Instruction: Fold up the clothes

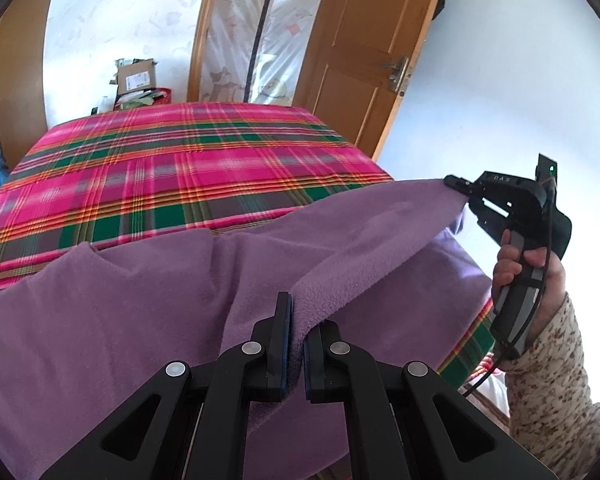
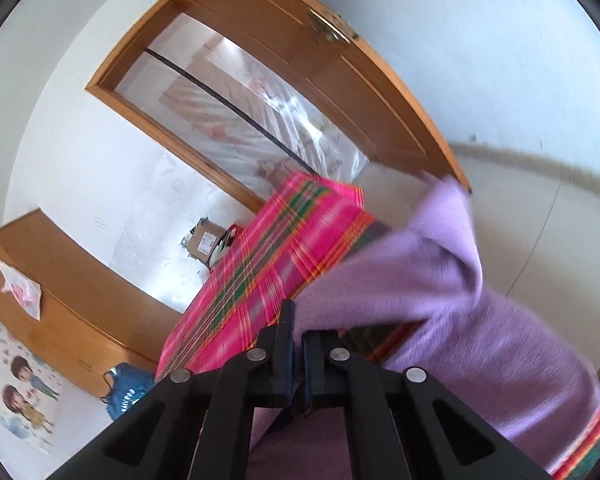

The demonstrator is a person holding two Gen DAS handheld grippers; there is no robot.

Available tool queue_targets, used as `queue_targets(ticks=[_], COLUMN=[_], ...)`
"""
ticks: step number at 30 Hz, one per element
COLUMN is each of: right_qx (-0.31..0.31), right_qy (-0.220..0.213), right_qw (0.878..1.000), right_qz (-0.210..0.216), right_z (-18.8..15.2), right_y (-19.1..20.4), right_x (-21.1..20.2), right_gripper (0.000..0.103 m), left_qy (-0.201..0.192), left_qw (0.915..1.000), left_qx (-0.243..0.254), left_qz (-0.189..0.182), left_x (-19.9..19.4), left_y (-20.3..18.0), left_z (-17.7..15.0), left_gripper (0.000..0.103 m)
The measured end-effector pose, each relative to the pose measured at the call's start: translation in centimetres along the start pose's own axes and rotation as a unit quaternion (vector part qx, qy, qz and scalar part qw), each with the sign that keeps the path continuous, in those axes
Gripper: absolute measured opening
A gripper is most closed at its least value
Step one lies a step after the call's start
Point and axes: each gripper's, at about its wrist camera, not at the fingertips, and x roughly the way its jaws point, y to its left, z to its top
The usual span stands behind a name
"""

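— Fleece, purple, spread over near end of bed; where held?

— Pinched at two spots along one raised edge. Left hand-held gripper clamped on a fold, cloth squeezed between its blue-lined fingers. Right hand-held gripper off to the right, nipped tight on a corner, gripped by a hand in a speckled sleeve.

— Edge between them?

— Pulled into a ridge running from left pinch up to right pinch, lifted off the bed. Rest sagging below, draped over plaid blanket and down over the bed's right side.

— From the right wrist camera?

— Blurred. Right hand-held gripper nearly closed, thin fleece edge caught between fingers. Cloth billowing up and right, one tip reaching toward door. Plaid blanket stretching away to the left.

— Around the bed?

— Wooden door open behind it, plastic sheet hanging in the doorway. Cardboard box with clutter at far end by the wall. Blue bag on floor beside a wooden cabinet, cartoon poster just beside that.
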Motion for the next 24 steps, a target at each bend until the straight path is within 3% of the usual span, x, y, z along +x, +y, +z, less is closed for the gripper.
queue_targets(ticks=[7,15,24], right_qx=[-0.077,-0.120,-0.119], right_qy=[-0.043,-0.066,-0.059], right_qw=[0.996,0.990,0.987], right_qz=[-0.024,-0.044,-0.086], right_z=[0.4,0.1,-1.7], right_y=[2.5,3.0,-0.2], right_x=[-2.7,-5.6,-7.1], right_gripper=[0.004,0.004,0.004], left_qy=[-0.012,-0.007,0.046], left_qw=[0.9999,0.9992,0.9970], left_qx=[0.011,0.038,0.060], left_qz=[-0.005,-0.011,-0.020], left_x=[-1.0,-1.5,-0.2], left_y=[-0.8,-1.9,-2.7], left_z=[0.2,-0.8,-3.2], left_gripper=[0.005,0.005,0.005])
